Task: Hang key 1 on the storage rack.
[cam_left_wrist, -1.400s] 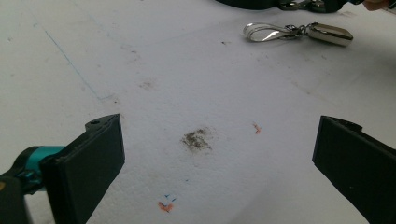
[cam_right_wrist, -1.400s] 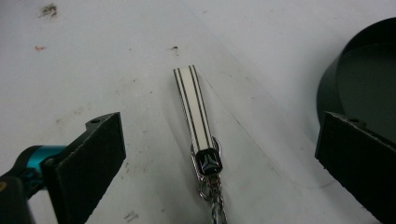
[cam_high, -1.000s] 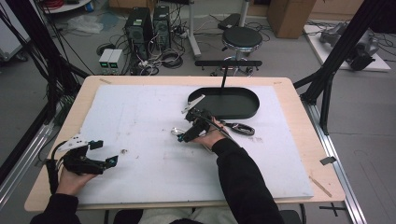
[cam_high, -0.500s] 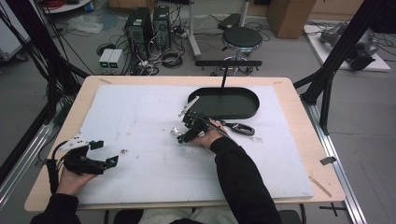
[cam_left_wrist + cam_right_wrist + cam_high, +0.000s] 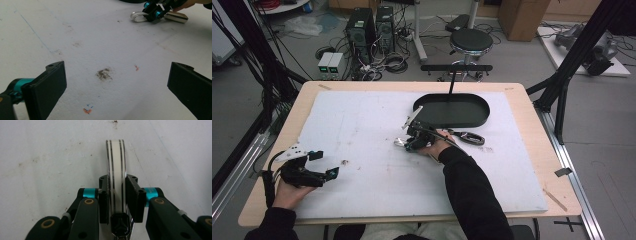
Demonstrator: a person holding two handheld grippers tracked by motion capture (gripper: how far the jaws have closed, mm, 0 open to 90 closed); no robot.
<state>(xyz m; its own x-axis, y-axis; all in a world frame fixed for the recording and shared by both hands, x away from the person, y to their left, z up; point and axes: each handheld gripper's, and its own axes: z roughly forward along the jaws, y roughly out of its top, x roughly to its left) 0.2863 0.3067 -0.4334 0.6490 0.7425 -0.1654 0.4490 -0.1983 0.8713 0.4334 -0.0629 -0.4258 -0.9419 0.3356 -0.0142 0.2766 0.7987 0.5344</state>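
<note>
I can read no writing on anything here. My right gripper [image 5: 116, 202] has just been closing its jaws, and they now clamp the white band with dark stripes [image 5: 115, 170] between them, on the white mat [image 5: 362, 125] near the black tray [image 5: 452, 111]. My left gripper [image 5: 116, 87] hangs wide apart over the bare mat, holding nothing.

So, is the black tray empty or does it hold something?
Empty: in the high view the black tray shows a bare dark floor with nothing lying inside its rim.
</note>
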